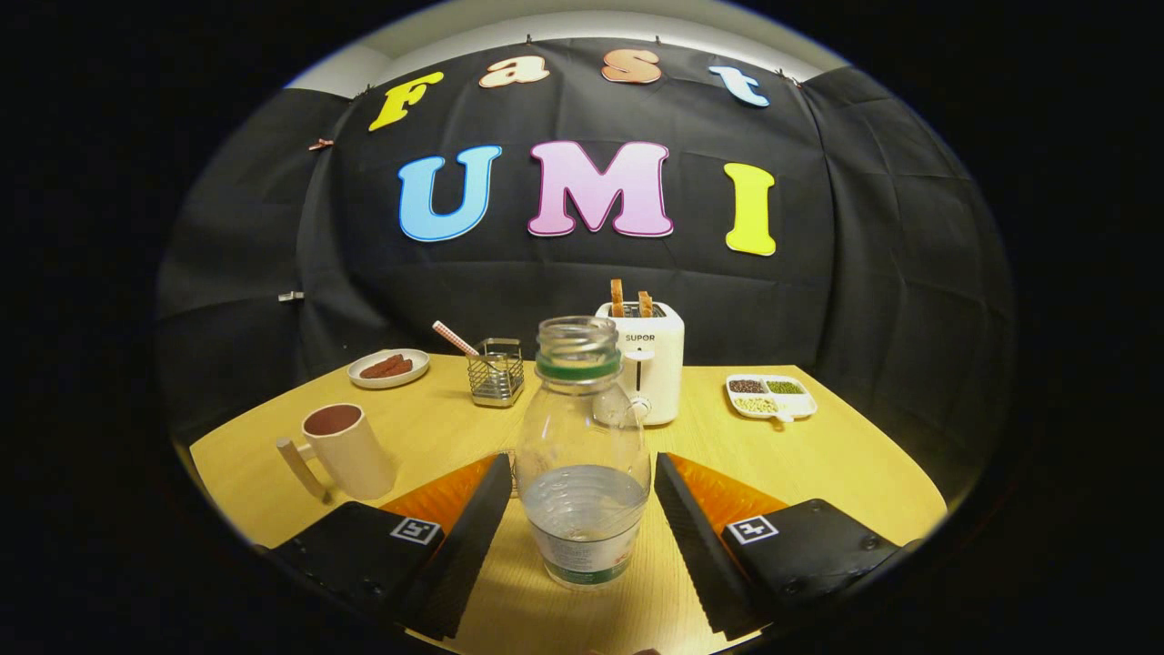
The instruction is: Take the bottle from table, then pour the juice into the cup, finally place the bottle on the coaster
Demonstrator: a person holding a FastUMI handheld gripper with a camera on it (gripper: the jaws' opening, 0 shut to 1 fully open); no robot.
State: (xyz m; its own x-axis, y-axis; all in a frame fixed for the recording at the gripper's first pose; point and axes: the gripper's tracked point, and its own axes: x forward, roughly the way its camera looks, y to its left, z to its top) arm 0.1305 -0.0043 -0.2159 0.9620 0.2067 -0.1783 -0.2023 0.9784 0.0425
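- The bottle (582, 455) stands straight up on the yellow wooden table (818, 455).
- It is see-through and has no cap on. A green ring goes around its neck.
- There is some clear liquid in the bottom part. The top part looks empty.
- A label goes around the very bottom of the bottle.
- The bottle sits right between the two fingers of the gripper (582, 523).
- The fingers are spread wide. There is a small gap on each side of the bottle, so they do not seem to press on it. The gripper has hold of nothing.
- A cup (346, 450) with a handle stands to the left of the bottle, near the left finger. The inside of the cup looks dark reddish brown.
- Behind the bottle stands a white toaster (650, 364). Two slices of toast (630, 298) stick up out of it.
- To the left of the toaster is a small wire basket (496, 371). A stick with stripes leans in it.
- Farther left is a little plate (389, 367) with brown food on it.
- To the right of the toaster is a white tray (771, 397) with small parts. It holds dark, green and pale bits, maybe beans.
- The black cloth wall hangs behind the table.
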